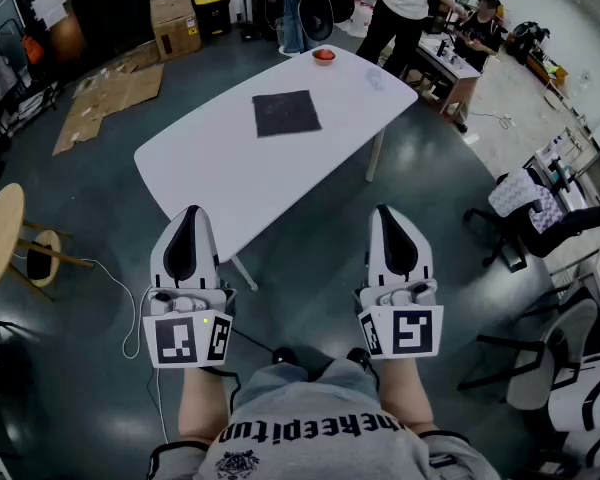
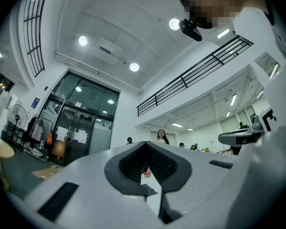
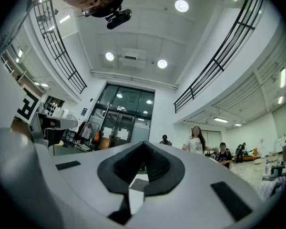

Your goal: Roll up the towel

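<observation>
From the head view: a dark towel (image 1: 286,113) spread flat and unrolled near the middle of a white table (image 1: 210,178). Close to square, so no clear long axis; edges roughly in line with the picture's sides, turned a little against the table's long run from near left to far right. A red bowl (image 1: 323,56) at the table's far end, well apart from the towel. Left gripper (image 1: 191,216) and right gripper (image 1: 389,214) side by side close to the person's body, over the floor short of the table's near edge, both pointing toward the table and well apart from the towel. A round wooden stool (image 1: 0,233) at far left, cardboard (image 1: 110,93) flat on the floor beyond it, people (image 1: 400,8) past the table's far end. From the left gripper view: jaws closed together with nothing gripped, aimed somewhat upward under ceiling lights (image 2: 83,41); through the small hole between the black pads (image 2: 117,173), a strip of white table and the red bowl. From the right gripper view: jaws likewise pressed together and empty; through the gap, white tabletop with a grey patch of the towel.
</observation>
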